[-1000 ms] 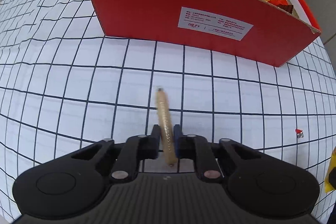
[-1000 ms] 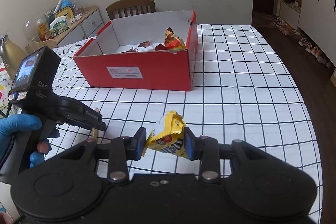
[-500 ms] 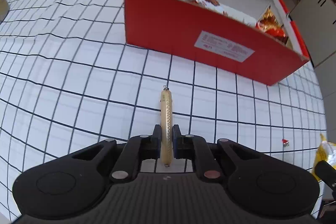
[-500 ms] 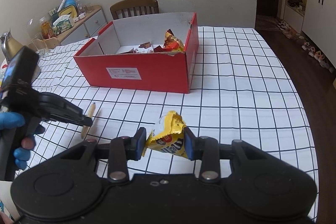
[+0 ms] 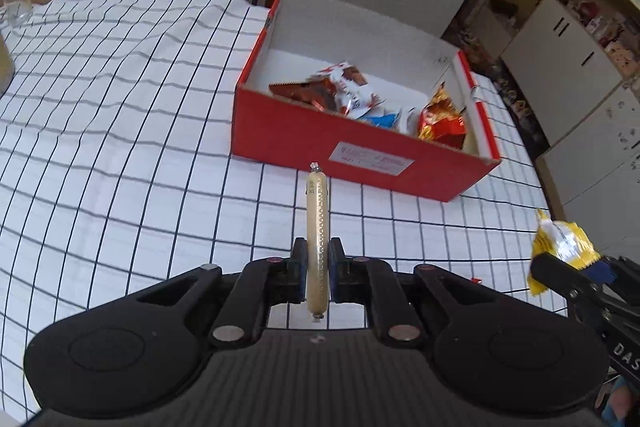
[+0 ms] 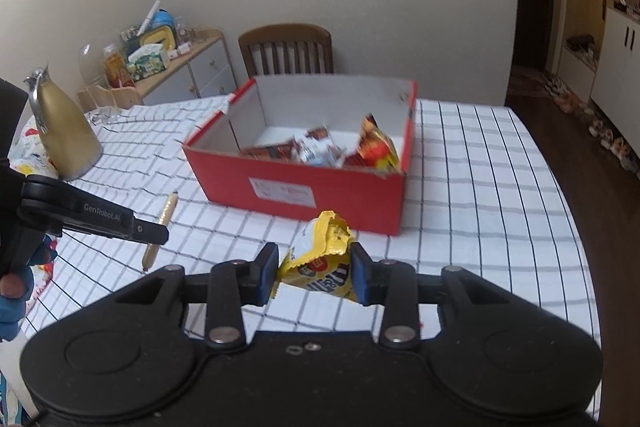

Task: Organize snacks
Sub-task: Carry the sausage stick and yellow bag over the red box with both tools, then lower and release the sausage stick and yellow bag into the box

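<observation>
My left gripper (image 5: 317,263) is shut on a thin tan sausage stick (image 5: 317,223) that points forward, lifted above the checked tablecloth (image 5: 120,147). The right wrist view shows the same sausage stick (image 6: 162,223) in the left gripper (image 6: 154,233) at the left. My right gripper (image 6: 314,273) is shut on a yellow candy packet (image 6: 322,261), also raised; that packet (image 5: 564,247) appears at the right edge of the left wrist view. Ahead of both stands an open red cardboard box (image 6: 296,183) (image 5: 360,151) holding several wrapped snacks (image 5: 344,93).
A gold jug (image 6: 66,135) stands on the table at the left. A wooden chair (image 6: 286,49) sits behind the box, and a sideboard (image 6: 188,67) with clutter lies beyond. A tiny red scrap (image 5: 475,280) lies on the cloth. A gloved hand (image 6: 16,291) holds the left gripper.
Both grippers rose from the table with their snacks. The left one lifted more and tilted up, so the box's inside now shows. Both grips stayed shut.
</observation>
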Demonstrator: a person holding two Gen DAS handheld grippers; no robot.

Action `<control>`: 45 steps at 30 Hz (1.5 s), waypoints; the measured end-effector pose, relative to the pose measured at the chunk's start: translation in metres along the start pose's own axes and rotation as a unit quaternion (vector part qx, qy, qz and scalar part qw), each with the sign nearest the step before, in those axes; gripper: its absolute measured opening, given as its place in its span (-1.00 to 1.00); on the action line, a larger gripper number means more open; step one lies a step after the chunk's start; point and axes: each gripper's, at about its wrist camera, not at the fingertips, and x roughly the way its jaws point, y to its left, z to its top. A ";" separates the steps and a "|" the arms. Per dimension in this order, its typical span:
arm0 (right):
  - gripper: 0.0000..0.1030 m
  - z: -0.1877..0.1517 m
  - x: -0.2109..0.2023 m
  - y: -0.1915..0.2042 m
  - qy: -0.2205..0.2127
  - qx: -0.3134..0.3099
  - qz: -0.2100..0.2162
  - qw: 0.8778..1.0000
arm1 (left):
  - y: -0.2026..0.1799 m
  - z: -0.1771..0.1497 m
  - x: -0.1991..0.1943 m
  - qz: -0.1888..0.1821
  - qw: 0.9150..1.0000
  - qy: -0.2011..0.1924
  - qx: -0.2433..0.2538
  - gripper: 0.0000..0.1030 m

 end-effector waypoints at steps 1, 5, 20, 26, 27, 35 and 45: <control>-0.29 0.005 0.000 0.003 -0.004 -0.005 -0.002 1.000 | -0.001 0.003 -0.003 -0.002 1.000 -0.005 0.004 -0.80; -0.29 0.023 0.004 0.013 -0.019 -0.018 -0.005 1.000 | -0.002 0.019 -0.013 -0.010 0.999 -0.021 0.022 -0.80; -0.29 0.081 0.043 0.029 -0.048 -0.039 -0.030 0.998 | -0.014 0.095 -0.005 -0.015 0.996 -0.048 0.070 -0.80; -0.29 0.094 0.063 0.025 -0.050 -0.037 -0.035 0.997 | -0.020 0.117 0.011 -0.011 0.995 -0.050 0.085 -0.80; -0.29 0.096 0.067 0.024 -0.049 -0.036 -0.037 0.997 | -0.021 0.120 0.014 -0.008 0.995 -0.050 0.088 -0.80; -0.29 0.105 0.100 0.015 -0.027 -0.035 -0.041 0.998 | -0.024 0.147 0.048 0.009 0.995 -0.039 0.092 -0.80; -0.29 0.105 0.129 0.009 0.003 -0.038 -0.046 0.998 | -0.017 0.157 0.092 0.041 0.994 -0.001 0.103 -0.80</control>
